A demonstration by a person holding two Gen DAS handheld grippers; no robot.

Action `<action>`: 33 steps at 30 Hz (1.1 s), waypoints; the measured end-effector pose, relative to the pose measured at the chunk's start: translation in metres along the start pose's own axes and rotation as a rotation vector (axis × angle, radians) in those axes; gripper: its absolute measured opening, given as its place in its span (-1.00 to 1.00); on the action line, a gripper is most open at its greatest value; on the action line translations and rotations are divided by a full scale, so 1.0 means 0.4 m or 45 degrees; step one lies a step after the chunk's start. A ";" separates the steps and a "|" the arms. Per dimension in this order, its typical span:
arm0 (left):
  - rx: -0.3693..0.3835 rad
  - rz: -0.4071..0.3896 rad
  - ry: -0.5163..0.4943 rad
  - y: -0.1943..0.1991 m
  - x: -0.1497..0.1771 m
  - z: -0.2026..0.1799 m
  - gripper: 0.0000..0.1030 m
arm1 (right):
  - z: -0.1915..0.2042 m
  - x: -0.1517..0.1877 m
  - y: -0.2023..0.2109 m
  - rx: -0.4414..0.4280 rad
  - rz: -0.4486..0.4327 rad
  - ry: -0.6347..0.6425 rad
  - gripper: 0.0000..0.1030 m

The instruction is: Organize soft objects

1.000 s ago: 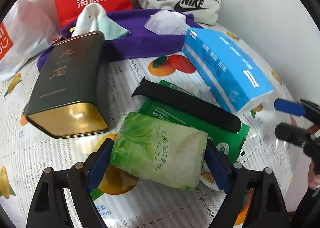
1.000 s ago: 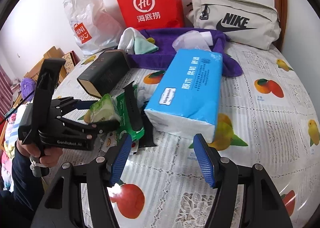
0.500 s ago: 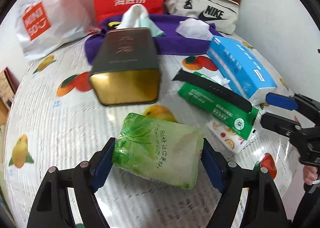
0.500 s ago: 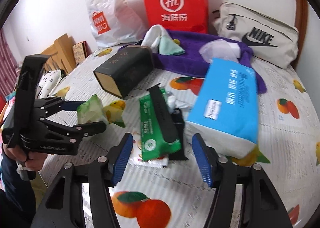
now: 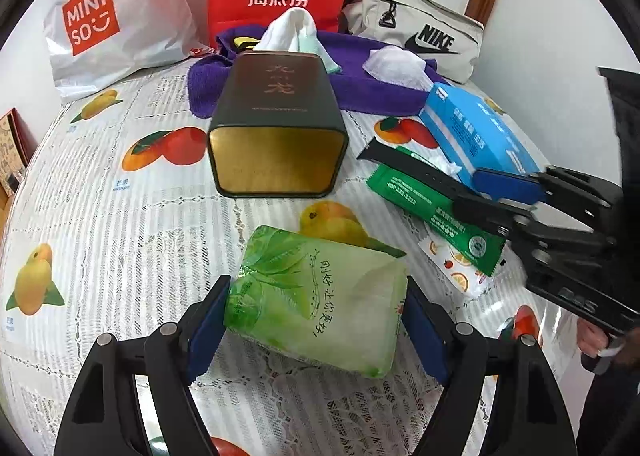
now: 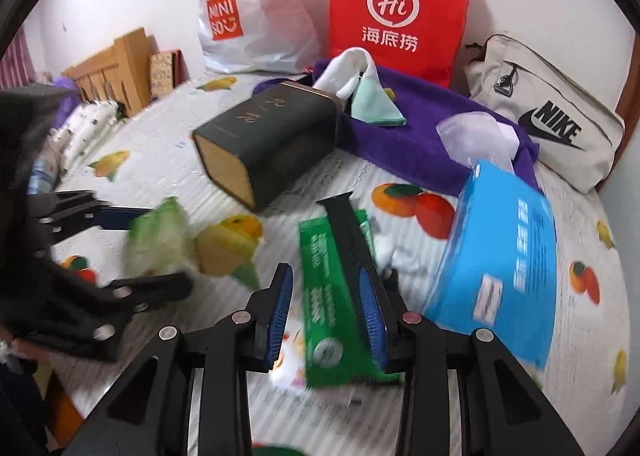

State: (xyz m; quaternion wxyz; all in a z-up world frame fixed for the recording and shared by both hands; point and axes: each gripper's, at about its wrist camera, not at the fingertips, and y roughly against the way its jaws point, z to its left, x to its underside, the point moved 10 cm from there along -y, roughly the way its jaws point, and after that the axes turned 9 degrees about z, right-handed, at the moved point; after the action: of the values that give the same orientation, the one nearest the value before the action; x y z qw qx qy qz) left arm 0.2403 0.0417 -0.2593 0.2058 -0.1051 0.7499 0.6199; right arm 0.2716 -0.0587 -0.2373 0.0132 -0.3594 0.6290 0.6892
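The left gripper (image 5: 316, 320) clamps the pale green tissue pack (image 5: 316, 296) between its blue pads at six o'clock; its near edge is hidden behind the jaws. At twelve o'clock lies the dark tin (image 5: 276, 124), its far end covering part of the purple towel (image 5: 372, 84). Over at three o'clock the right gripper (image 6: 326, 312), blurred, is closing narrow jaws around the green packet (image 6: 332, 296) and black strap (image 6: 344, 228); whether its pads touch yet I cannot tell. The blue tissue box (image 6: 504, 268) hides what lies beneath.
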 end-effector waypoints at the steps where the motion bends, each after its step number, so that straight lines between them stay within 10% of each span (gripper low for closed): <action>1: 0.008 -0.006 0.005 0.005 -0.003 0.004 0.55 | -0.005 -0.006 -0.012 0.026 0.015 0.010 -0.34; 10: 0.019 -0.034 0.036 0.022 -0.027 0.045 0.55 | -0.019 -0.014 -0.089 0.095 0.138 0.007 -0.33; 17: 0.050 -0.026 0.045 0.010 -0.026 0.049 0.55 | -0.029 -0.003 -0.069 0.003 0.151 -0.028 -0.85; 25: 0.064 -0.008 0.058 0.003 -0.020 0.048 0.55 | -0.014 0.037 -0.039 -0.052 0.169 -0.037 -0.86; 33: 0.072 -0.017 0.048 0.017 -0.021 0.042 0.55 | -0.003 -0.011 -0.042 -0.016 0.111 0.014 -0.24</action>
State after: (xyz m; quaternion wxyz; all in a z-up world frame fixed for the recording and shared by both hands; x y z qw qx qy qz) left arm 0.2480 0.0587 -0.2521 0.1986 -0.1159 0.7702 0.5949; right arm 0.2834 -0.0544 -0.2491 -0.0227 -0.3354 0.6397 0.6912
